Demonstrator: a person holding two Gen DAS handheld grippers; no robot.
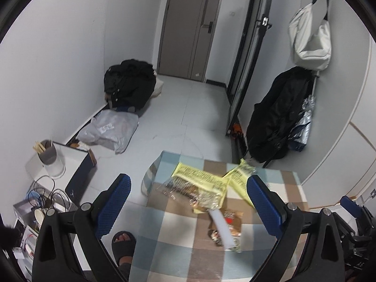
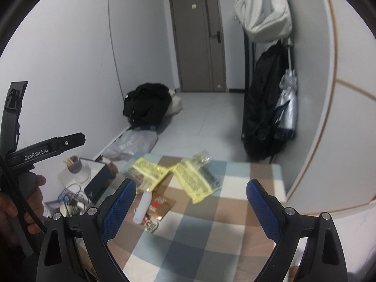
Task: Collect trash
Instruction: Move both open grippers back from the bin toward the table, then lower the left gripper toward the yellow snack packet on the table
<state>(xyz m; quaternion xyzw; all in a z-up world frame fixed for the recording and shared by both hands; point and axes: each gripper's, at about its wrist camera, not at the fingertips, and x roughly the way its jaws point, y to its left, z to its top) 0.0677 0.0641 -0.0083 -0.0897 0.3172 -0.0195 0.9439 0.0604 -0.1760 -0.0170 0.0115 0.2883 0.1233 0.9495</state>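
On the worktop (image 1: 270, 253) with its blue, brown and white checked cloth lies a loose scatter of rubbish, none of it yet picked up. Furthest off are two crinkly yellow-and-clear plastic snack wrappers: the left yellow wrapper (image 1: 199, 183) sits partly over a clear crumpled film, and the right yellow wrapper (image 1: 239, 176) lies just beside it, reaching the far edge. Nearer, a small white plastic bottle (image 2: 142, 208) lies on its side, touching a flat glossy brown-and-red sachet (image 2: 162, 205), with a little dark crumpled scrap (image 1: 215, 235) at its near end.

The left gripper (image 1: 188, 202) hangs above this heap with its blue-padded jaws spread wide and nothing between them. The right gripper (image 2: 190, 206) hovers over the bare checks to the right of the rubbish, jaws likewise wide apart and empty.

All of it looks very light. The wrappers should be soft and slippery, likely to slide on the cloth, so I would pinch a raised crumpled fold or a free corner, not the flat printed face. The bottle seems stiff but round and apt to roll; across its middle looks the safest hold. The flat sachet will probably be hardest to lift, best taken by an edge.
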